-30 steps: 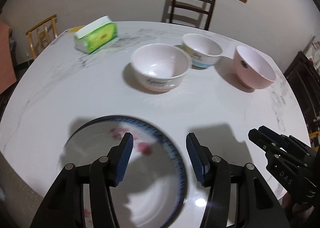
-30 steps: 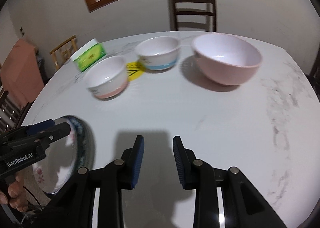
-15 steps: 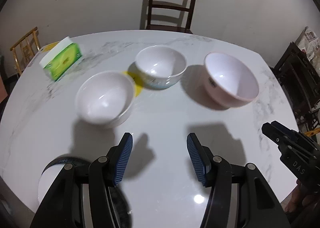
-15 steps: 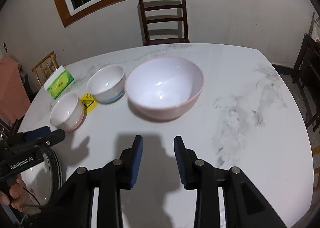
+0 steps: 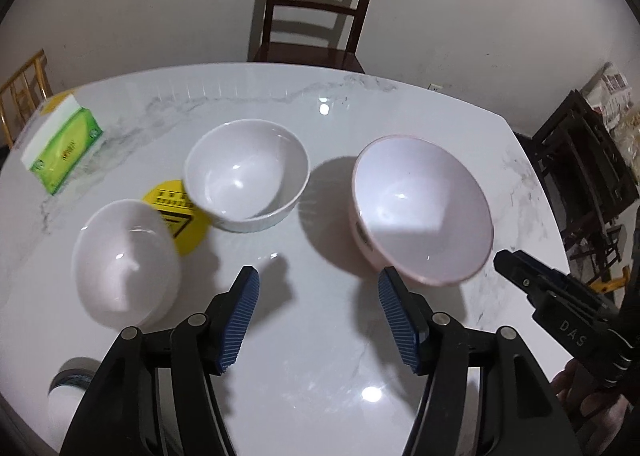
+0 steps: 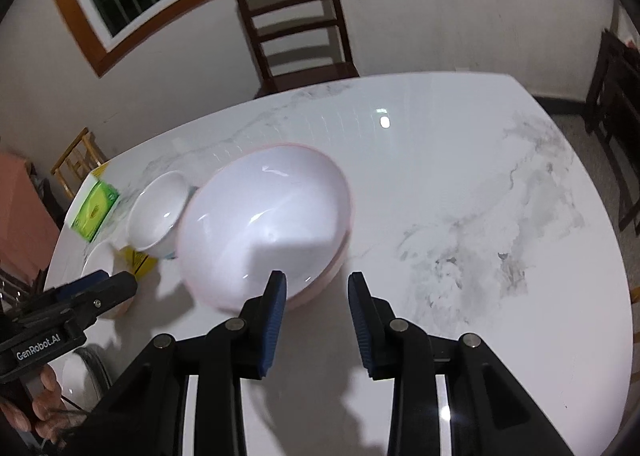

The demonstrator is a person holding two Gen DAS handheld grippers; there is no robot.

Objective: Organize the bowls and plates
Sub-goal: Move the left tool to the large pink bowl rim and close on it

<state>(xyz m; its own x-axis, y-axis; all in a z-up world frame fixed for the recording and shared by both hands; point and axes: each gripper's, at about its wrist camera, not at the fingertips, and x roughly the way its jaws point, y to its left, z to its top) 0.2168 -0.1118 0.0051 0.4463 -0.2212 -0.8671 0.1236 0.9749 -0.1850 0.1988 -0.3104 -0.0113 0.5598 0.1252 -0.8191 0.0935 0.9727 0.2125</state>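
sitting just ahead of the right tool — pink bowl, untouched.

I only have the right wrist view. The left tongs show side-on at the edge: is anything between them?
Observer: No. The left tongs are open over the table, empty, and have just been opening wider.
Operator: How many bowls? One is half covered for me.
Observer: Three: a near white bowl, a far white bowl, and the pink bowl at right.
Operator: And the yellow patch?
Observer: A round yellow sticker with a warning triangle, partly hidden by the far white bowl.
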